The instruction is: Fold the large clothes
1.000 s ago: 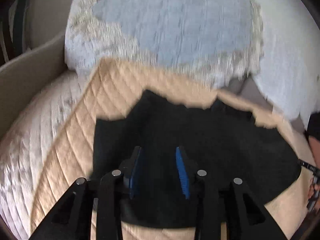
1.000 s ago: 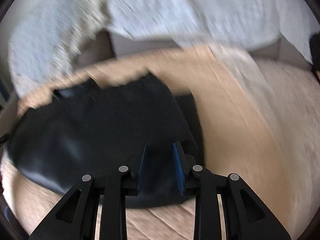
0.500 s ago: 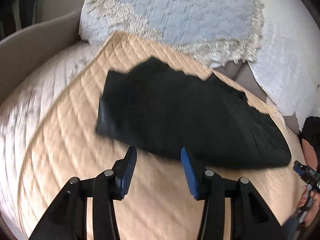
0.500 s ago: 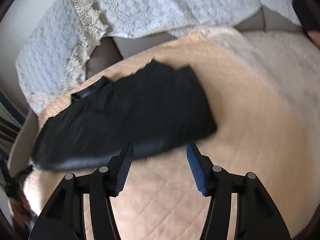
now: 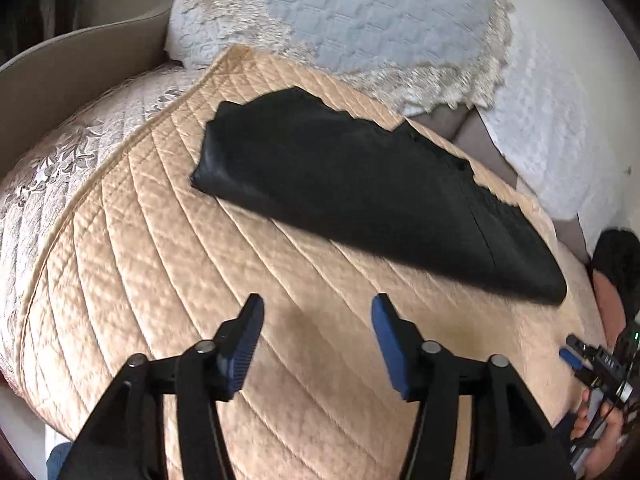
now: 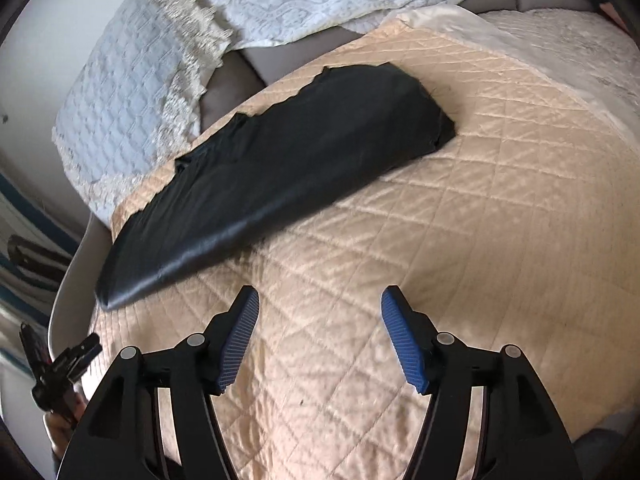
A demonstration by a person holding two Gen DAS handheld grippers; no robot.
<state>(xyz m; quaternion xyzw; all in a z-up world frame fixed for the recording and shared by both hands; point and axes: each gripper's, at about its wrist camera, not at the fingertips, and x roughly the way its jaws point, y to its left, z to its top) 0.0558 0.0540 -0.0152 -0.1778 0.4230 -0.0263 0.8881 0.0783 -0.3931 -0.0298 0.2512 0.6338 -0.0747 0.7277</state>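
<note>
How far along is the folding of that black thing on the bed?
Done: the black garment lies folded into a long, narrow band on the tan quilt. In hand: nothing; the left gripper and right gripper have just been opening and hold no cloth. Left: probably another fold across its length.

Right claw [image 5: 600, 364] (frame-cropped)

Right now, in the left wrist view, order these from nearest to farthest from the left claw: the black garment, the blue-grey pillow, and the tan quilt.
1. tan quilt: directly under the open left claw.
2. black garment: folded, lying ahead on the quilt.
3. blue-grey pillow: beyond the garment, at the far edge.
</note>
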